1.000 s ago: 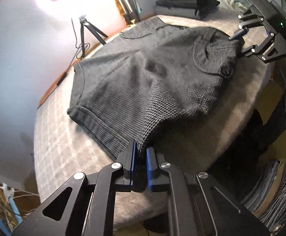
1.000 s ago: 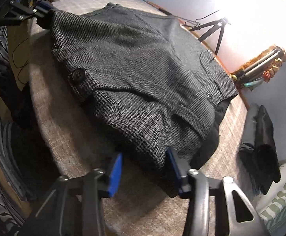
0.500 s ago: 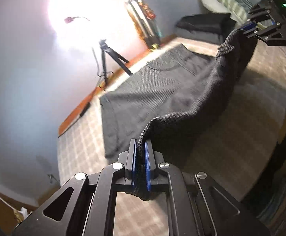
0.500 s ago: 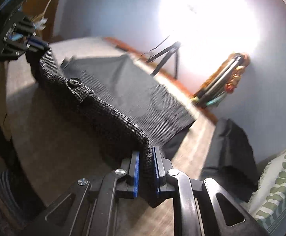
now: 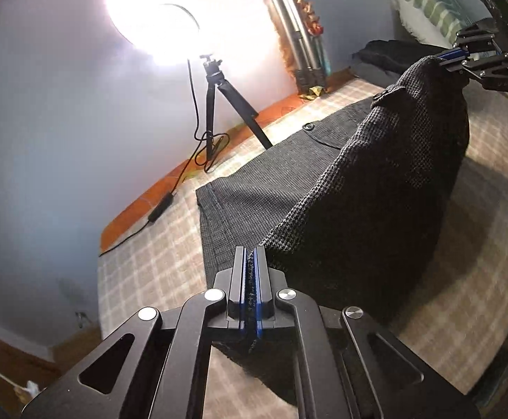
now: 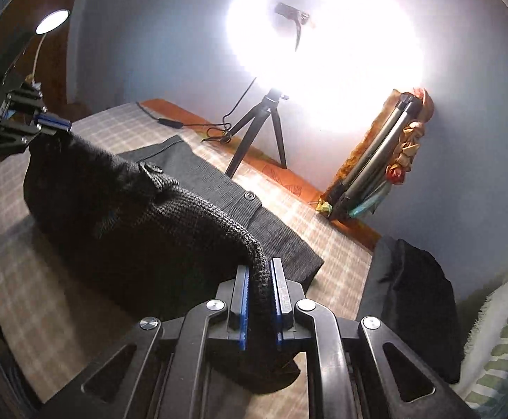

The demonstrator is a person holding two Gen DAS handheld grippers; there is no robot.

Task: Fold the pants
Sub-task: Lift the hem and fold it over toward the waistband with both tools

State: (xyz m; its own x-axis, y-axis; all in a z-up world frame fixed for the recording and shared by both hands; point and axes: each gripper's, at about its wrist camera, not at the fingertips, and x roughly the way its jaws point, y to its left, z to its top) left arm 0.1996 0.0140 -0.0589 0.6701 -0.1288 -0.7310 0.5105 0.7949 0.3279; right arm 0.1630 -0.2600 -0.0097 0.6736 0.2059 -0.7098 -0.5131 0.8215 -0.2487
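The dark grey knitted pants [image 5: 376,188] lie on the checked bed cover, with the near edge lifted off it. My left gripper [image 5: 250,272] is shut on one corner of that edge. My right gripper [image 6: 259,279] is shut on the other corner. The lifted cloth [image 6: 121,202] hangs in a sagging band between them, and the far half lies flat [image 6: 219,178]. The right gripper shows in the left wrist view at the top right [image 5: 463,57]. The left gripper shows in the right wrist view at the far left [image 6: 49,124].
A ring light on a black tripod [image 5: 219,104] stands at the bed's far edge with its cable [image 5: 159,209] trailing over the cover. A folded tripod [image 6: 376,174] leans on the wall. A folded black garment [image 6: 411,307] and a green patterned pillow [image 6: 505,342] lie at the right.
Both grippers closed on the near edge of the pants and raised it. The lifted edge has moved up and toward the far side, over the flat half.
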